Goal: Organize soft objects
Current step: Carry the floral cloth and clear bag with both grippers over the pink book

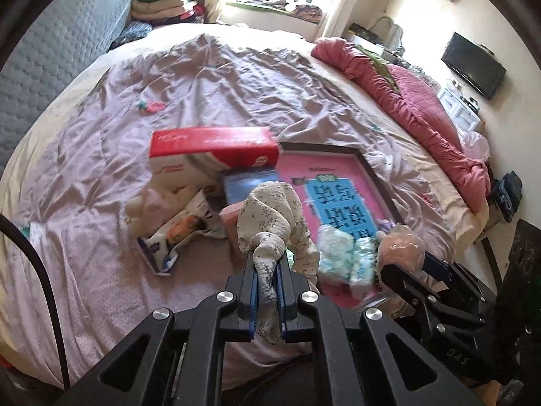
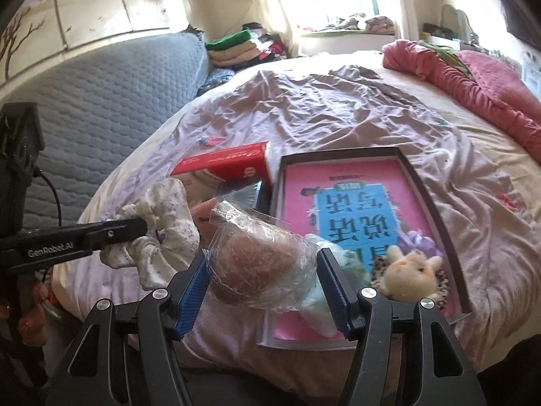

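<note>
My left gripper is shut on a white cloth with small flower print, which hangs bunched above the bed. The right wrist view shows that gripper from the side, with the cloth at its tip. My right gripper is shut on a clear plastic bag holding a pinkish fluffy ball, its blue pads pressing both sides. In the left wrist view it holds the bag at lower right. A cream bunny plush and a pale green soft bundle lie on the pink book.
The pink book fills a dark tray on the lilac bedsheet. A red-and-white box, a wipes packet and a white plush lie to the left. A pink quilt lines the right edge.
</note>
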Demonstrator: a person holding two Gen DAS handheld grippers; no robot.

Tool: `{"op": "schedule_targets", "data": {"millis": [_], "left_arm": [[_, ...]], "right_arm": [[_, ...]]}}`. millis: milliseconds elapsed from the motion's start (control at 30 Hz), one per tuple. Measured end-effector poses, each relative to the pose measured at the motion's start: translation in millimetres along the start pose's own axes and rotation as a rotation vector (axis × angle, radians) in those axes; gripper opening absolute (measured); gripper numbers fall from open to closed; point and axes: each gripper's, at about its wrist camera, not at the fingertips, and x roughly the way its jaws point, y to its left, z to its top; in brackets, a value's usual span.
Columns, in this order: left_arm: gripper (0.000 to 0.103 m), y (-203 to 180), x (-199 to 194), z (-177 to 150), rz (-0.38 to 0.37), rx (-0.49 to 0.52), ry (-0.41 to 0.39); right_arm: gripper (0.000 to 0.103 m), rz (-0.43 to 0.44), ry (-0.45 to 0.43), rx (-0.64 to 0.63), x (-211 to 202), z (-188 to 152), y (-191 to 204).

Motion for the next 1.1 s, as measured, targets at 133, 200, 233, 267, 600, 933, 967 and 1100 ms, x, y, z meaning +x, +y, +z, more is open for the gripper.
{"op": "schedule_targets", "data": {"millis": [133, 200, 233, 267, 600, 933, 967, 1100], "left_arm": [[0.009, -16.6, -1.9, 5.0, -0.009, 0.041, -0.003], [0.009, -23.2, -2.6, 9.2, -0.020, 0.052, -0.008], [0.009, -27.4, -2.1, 12.0, -0.028, 0.055, -0.009], [0.009, -31.8, -1.0, 14.8, -0.036, 0.059, -0.006], [0.009, -67.1, 12.2, 31.4, -0.084, 0.111, -0.012], [0.009, -99.2, 40.9, 44.6, -0.082, 0.187, 0.014], [0.009, -101.2, 44.2, 45.8, -0.081, 0.193, 0.019], [0.009, -110.3, 64.0, 48.9, -0.078, 0.209, 0.051]], "right_arm": [[0.065, -0.019, -0.017, 0.031, -12.3, 0.5, -16.3], [0.065, -0.023, -0.031, 0.049, -17.8, 2.0, -24.7], [0.065, -0.033, -0.036, 0.053, -20.0, 2.7, -28.8], [0.065, -0.042, -0.040, 0.055, -21.8, 3.4, -32.7], [0.065, -0.124, -0.083, 0.123, -45.1, 10.4, -80.4], [0.065, -0.165, -0.085, 0.171, -50.6, 12.9, -108.3], [0.065, -0.166, -0.083, 0.173, -50.0, 12.7, -109.8], [0.065, -0.179, -0.065, 0.179, -42.1, 10.9, -115.4]]}}
